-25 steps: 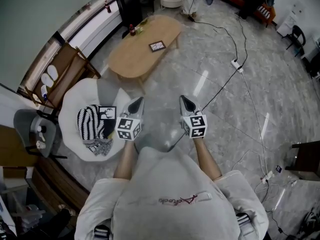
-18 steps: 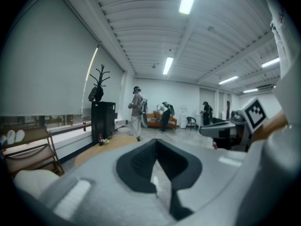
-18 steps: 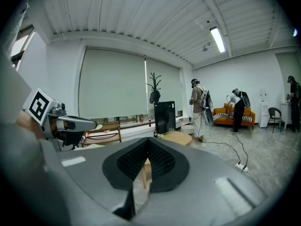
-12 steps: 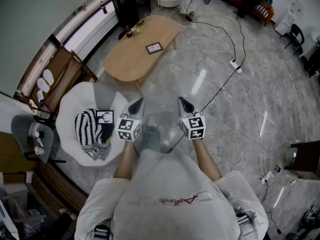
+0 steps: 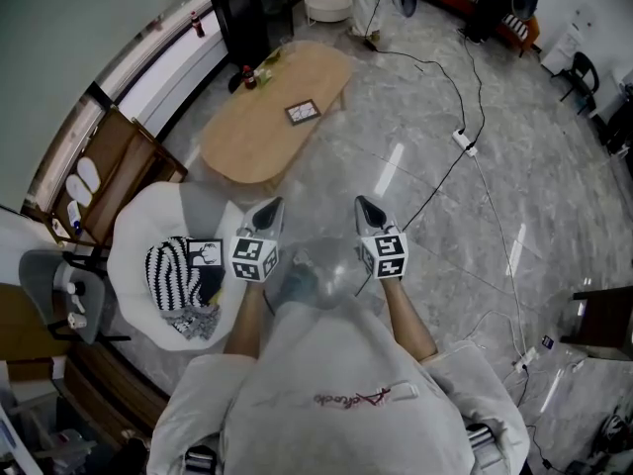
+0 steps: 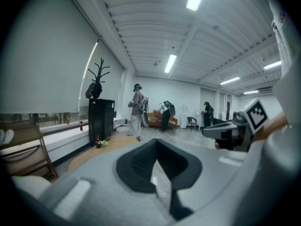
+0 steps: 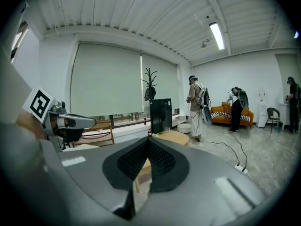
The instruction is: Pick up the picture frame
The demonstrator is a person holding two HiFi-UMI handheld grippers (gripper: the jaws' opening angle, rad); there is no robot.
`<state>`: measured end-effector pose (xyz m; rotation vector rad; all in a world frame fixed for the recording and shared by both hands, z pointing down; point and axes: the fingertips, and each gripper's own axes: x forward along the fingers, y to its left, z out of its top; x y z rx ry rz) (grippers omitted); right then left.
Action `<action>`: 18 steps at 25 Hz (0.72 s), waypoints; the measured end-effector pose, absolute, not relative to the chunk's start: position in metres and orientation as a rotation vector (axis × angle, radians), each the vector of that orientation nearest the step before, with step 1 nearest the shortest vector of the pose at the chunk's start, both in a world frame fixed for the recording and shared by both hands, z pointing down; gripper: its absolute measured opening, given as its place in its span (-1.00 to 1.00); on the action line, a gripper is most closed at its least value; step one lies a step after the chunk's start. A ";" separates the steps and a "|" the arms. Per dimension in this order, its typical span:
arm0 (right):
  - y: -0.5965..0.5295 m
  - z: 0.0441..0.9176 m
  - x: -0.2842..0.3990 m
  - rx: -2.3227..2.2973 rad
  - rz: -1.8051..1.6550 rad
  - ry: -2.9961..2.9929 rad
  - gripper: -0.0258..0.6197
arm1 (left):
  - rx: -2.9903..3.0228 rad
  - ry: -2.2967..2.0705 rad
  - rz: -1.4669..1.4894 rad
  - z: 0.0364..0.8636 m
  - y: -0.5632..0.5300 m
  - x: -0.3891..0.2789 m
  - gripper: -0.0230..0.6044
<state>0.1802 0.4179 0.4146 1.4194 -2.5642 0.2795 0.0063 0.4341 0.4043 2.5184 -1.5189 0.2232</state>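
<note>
Big picture first: pale stone floor (image 5: 475, 216), w/ the oval wooden table (image 5: 247, 137) ahead of me and a white round chair (image 5: 138, 226) to my left. I hold both tools out front, side by side and about level; I judge that's just a carry pose for the approach, since nothing is in reach yet. Left gripper (image 5: 268, 207) is clenched w/ nothing in it, its jaws meeting tip to tip in the left gripper view; right gripper (image 5: 367, 209) is the same, closed and empty. The picture frame (image 5: 303, 112) lies flat, face up, on the table toward its far end, well apart from both tools. Its long axis runs lower-left to upper-right in the head view, approx in line w/ the table's length. Lying flat like that, I reckon it needs an edge grab.
</note>
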 end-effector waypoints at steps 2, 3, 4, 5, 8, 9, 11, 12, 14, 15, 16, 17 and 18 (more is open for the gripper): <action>0.397 0.415 0.170 1.407 0.288 -2.563 -0.91 | 2.511 -1.517 0.226 0.404 0.413 -0.002 -0.93; 0.388 0.416 0.165 1.397 0.296 -2.562 -0.91 | 2.508 -1.516 0.226 0.404 0.403 -0.007 -0.93; 0.379 0.416 0.160 1.389 0.302 -2.562 -0.91 | 2.506 -1.516 0.225 0.403 0.393 -0.011 -0.93; 0.369 0.415 0.154 1.385 0.304 -2.562 -0.91 | 2.505 -1.516 0.224 0.402 0.383 -0.016 -0.93; 0.340 0.410 0.140 1.382 0.300 -2.560 -0.91 | 2.497 -1.518 0.224 0.400 0.356 -0.030 -0.93; 0.332 0.411 0.136 1.378 0.304 -2.557 -0.91 | 2.494 -1.519 0.223 0.399 0.347 -0.035 -0.93; 0.315 0.413 0.127 1.368 0.309 -2.555 -0.91 | 2.488 -1.522 0.220 0.399 0.331 -0.044 -0.93; 0.306 0.412 0.123 1.366 0.308 -2.555 -0.91 | 2.485 -1.523 0.219 0.398 0.323 -0.048 -0.93; 0.288 0.407 0.114 1.366 0.304 -2.556 -0.91 | 2.478 -1.525 0.217 0.397 0.307 -0.057 -0.93; 0.280 0.408 0.109 1.361 0.306 -2.555 -0.91 | 2.474 -1.527 0.216 0.397 0.299 -0.061 -0.93; 0.272 0.409 0.104 1.353 0.310 -2.554 -0.91 | 2.469 -1.528 0.216 0.398 0.291 -0.066 -0.93; 0.265 0.411 0.099 1.345 0.313 -2.551 -0.91 | 2.466 -1.529 0.215 0.399 0.284 -0.071 -0.93; 0.258 0.413 0.094 1.339 0.314 -2.549 -0.91 | 2.463 -1.529 0.213 0.400 0.277 -0.076 -0.93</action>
